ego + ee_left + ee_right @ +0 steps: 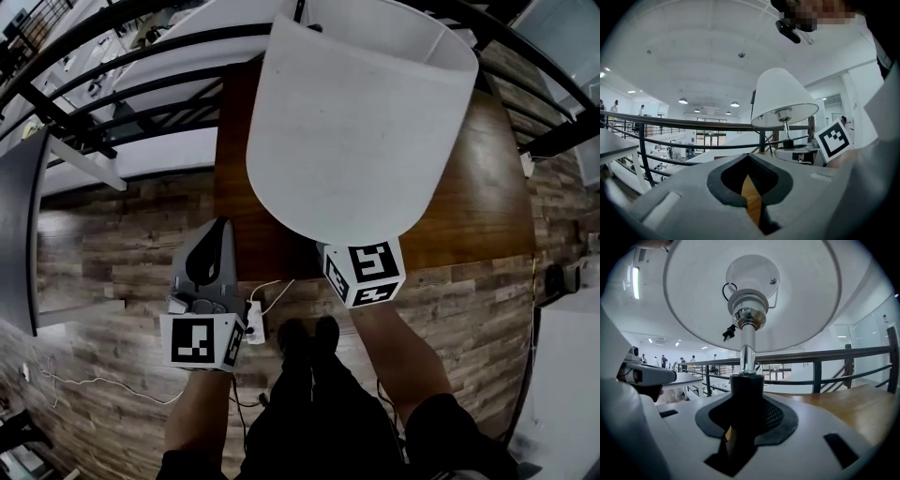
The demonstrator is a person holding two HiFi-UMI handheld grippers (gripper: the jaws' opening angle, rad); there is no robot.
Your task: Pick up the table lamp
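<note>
The table lamp has a wide white shade [361, 122] that fills the middle of the head view, over the brown wooden table [487, 187]. In the right gripper view my right gripper [746, 404] is shut on the black collar [747, 390] at the foot of the chrome stem [748, 350], under the shade [754, 291]. In the head view only its marker cube [364, 272] shows below the shade. My left gripper [217, 234] hovers left of the lamp by the table's near edge, jaws together with nothing between them [749, 164]. From there the lamp [780, 96] stands ahead to the right.
A black metal railing [122, 103] runs along the table's far side. A white power strip with a cable [255, 319] lies on the wood-plank floor by the person's shoes [309, 337]. A grey tabletop [14, 234] stands at the far left.
</note>
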